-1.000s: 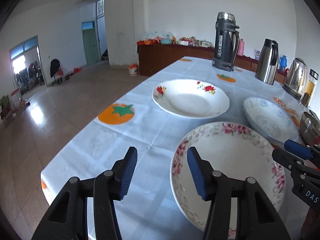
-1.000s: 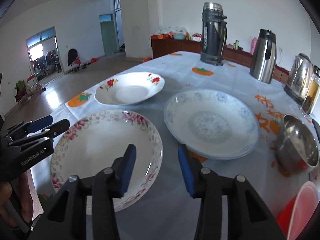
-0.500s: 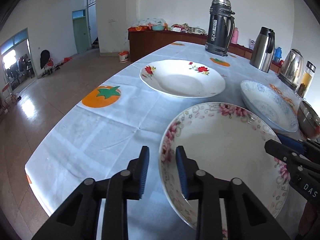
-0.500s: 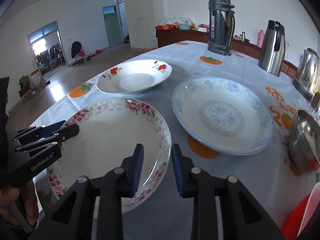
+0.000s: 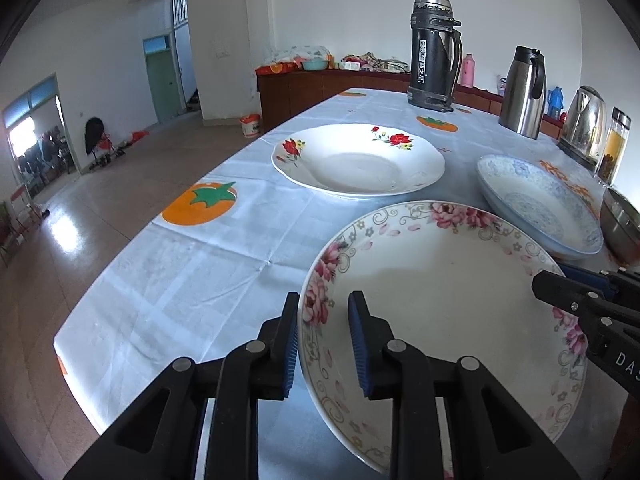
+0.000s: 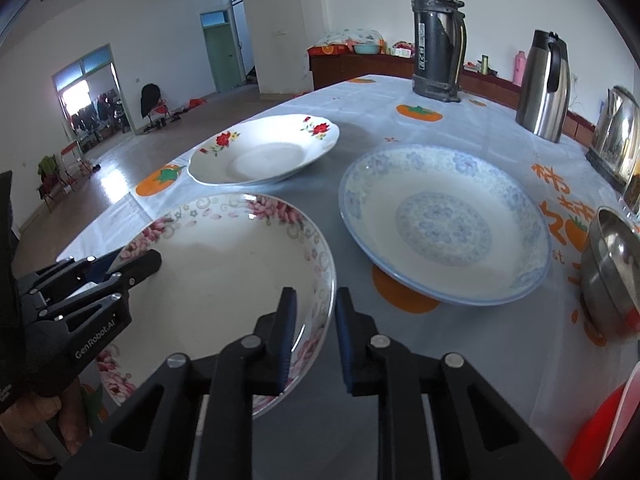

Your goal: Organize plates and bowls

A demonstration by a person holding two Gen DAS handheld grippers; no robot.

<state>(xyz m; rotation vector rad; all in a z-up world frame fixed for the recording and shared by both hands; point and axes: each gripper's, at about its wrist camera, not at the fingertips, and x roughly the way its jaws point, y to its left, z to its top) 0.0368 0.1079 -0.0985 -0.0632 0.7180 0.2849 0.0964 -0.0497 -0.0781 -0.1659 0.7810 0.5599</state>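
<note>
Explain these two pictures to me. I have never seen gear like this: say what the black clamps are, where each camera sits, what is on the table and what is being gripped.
There is no robot here. A person holds a two-finger clamp in each hand, and a fisheye camera on each clamp looks forward along its fingers.

One picture is from the left gripper, the other from the right gripper. Each also shows the other clamp at its edge.

On the table lie three plates: a pink-flowered plate nearest, a red-flowered plate behind it and a blue plate to the right. Farther back stand a black flask, a steel jug and a kettle; a steel bowl sits at the right.

Both clamps straddle opposite rims of the pink-flowered plate. The left one's jaws are closing on the rim, though a gap still shows. The right one's jaws are also closing, rim between them.
</note>
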